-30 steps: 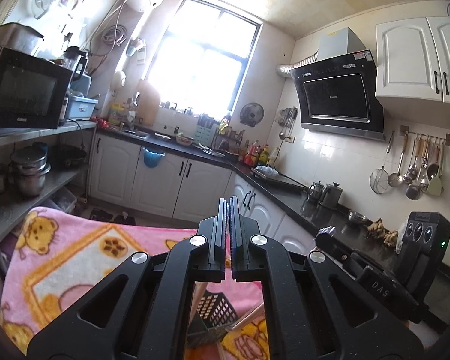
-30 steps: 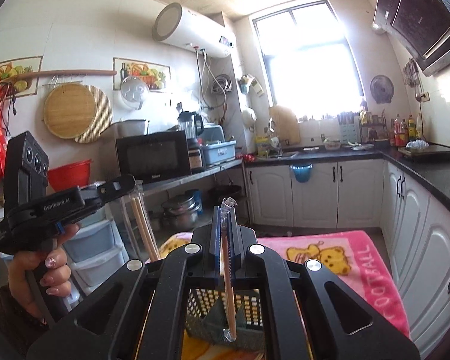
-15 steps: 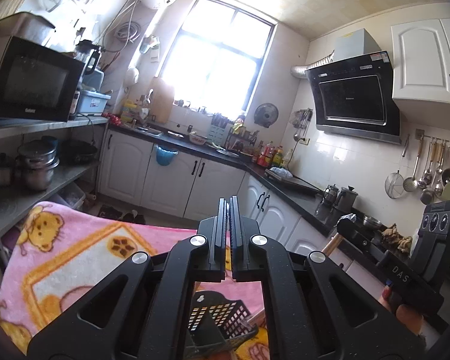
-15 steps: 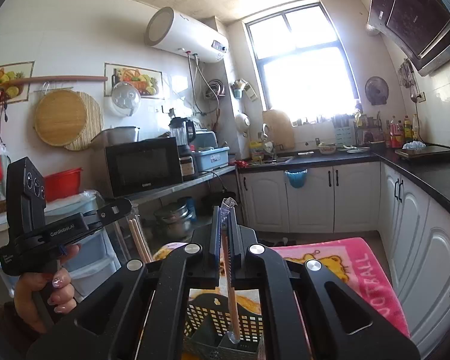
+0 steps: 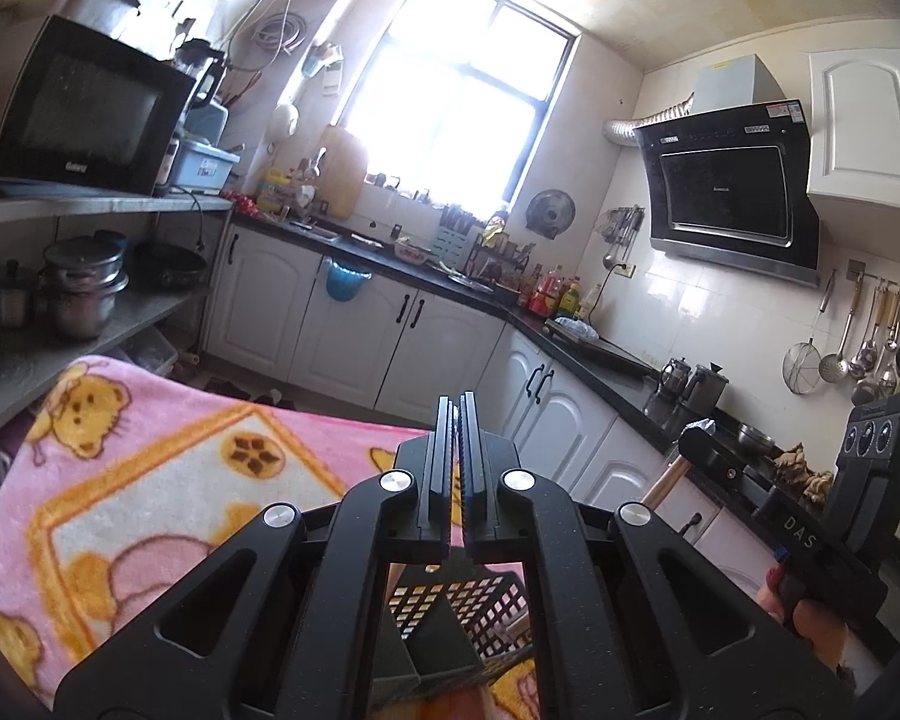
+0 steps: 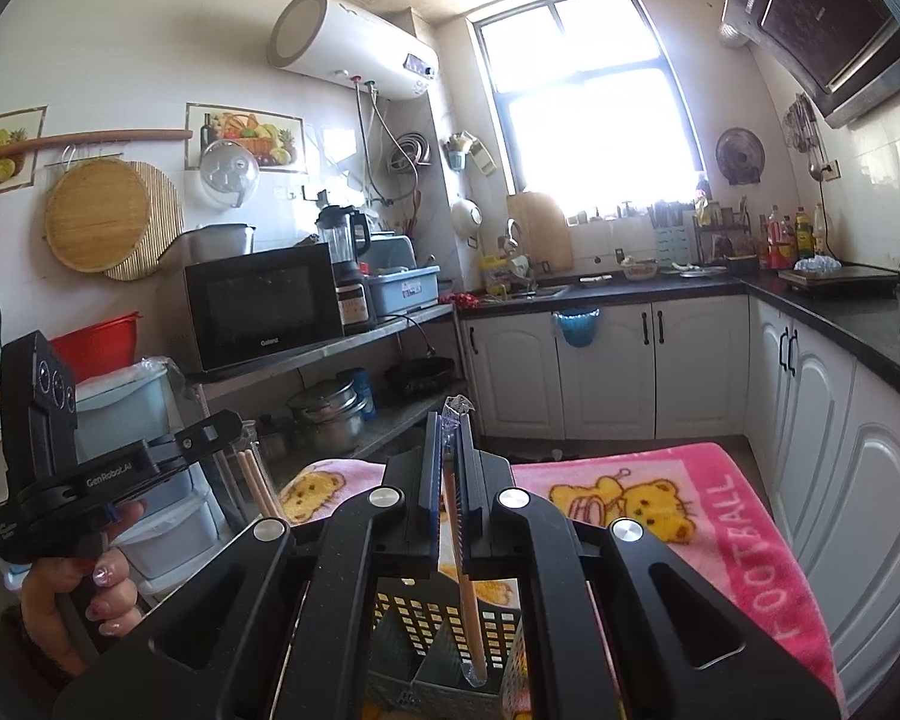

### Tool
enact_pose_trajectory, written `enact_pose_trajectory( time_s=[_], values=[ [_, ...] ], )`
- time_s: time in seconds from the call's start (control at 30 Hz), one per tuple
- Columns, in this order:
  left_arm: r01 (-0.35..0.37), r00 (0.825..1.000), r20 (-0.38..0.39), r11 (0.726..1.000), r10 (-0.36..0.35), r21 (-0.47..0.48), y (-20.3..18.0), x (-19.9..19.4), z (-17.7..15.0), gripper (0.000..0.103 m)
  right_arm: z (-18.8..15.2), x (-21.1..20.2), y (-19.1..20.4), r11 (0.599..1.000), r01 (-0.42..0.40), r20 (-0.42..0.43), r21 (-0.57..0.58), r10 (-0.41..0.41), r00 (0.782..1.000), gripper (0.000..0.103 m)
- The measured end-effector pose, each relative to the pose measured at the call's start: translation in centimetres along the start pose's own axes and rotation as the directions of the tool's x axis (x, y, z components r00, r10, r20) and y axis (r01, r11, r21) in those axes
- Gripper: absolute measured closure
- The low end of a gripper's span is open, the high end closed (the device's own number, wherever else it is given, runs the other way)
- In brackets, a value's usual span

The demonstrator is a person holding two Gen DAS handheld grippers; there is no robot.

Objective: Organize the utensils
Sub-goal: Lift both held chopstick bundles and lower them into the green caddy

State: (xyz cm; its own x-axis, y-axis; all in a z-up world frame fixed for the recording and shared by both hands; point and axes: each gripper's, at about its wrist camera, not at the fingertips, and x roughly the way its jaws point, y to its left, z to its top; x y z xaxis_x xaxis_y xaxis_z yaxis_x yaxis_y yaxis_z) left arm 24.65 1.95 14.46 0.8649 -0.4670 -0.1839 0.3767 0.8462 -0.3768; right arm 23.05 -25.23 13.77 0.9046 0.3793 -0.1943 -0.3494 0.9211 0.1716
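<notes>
A black perforated utensil basket [image 6: 420, 618] with a divider stands on a pink bear-print blanket [image 6: 690, 516], right below both grippers. My right gripper [image 6: 450, 420] is shut on a wooden chopstick in a clear wrapper [image 6: 467, 600]; its lower end hangs inside the basket. My left gripper [image 6: 222, 420] is to the left, shut on a pair of wooden chopsticks [image 6: 257, 480] that hang down beside the basket. In the left wrist view the left gripper [image 5: 459, 405] is shut, its own body hides those chopsticks, and the basket [image 5: 450, 600] shows beneath it. The right gripper [image 5: 699, 438] and its stick [image 5: 666, 480] are on the right.
A person's hand [image 6: 90, 600] holds the left gripper. A steel shelf [image 6: 330, 354] with a microwave and pots runs on the left. White cabinets [image 6: 606, 366] under a dark counter line the back and right. Plastic drawers [image 6: 162, 516] stand near the blanket's left edge.
Both grippers have sunk toward the basket, which now looks larger and nearer. The wrapped chopstick's lower end has gone deeper into the basket. Both grips are unchanged.
</notes>
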Motion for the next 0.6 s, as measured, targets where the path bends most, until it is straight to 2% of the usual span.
enact_pose_trajectory(
  time_s=[0.47,0.53,0.6],
  values=[
    [-0.016,0.998,-0.057,0.999,0.013,-0.045,1.4,0.7,-2.3,0.102,-2.3,1.4,-0.3,1.000,0.016,-0.068,0.017,-0.015,0.998,0.098],
    [-0.024,0.997,-0.069,0.998,0.021,-0.053,1.6,0.7,-2.6,0.102,-2.6,1.6,-0.6,0.999,0.026,-0.085,0.023,-0.024,0.996,0.093],
    [-0.032,0.996,-0.080,0.997,0.027,-0.064,2.0,0.6,-2.8,0.102,-2.9,1.5,-0.7,0.999,0.036,-0.099,0.029,-0.033,0.995,0.085]
  ],
)
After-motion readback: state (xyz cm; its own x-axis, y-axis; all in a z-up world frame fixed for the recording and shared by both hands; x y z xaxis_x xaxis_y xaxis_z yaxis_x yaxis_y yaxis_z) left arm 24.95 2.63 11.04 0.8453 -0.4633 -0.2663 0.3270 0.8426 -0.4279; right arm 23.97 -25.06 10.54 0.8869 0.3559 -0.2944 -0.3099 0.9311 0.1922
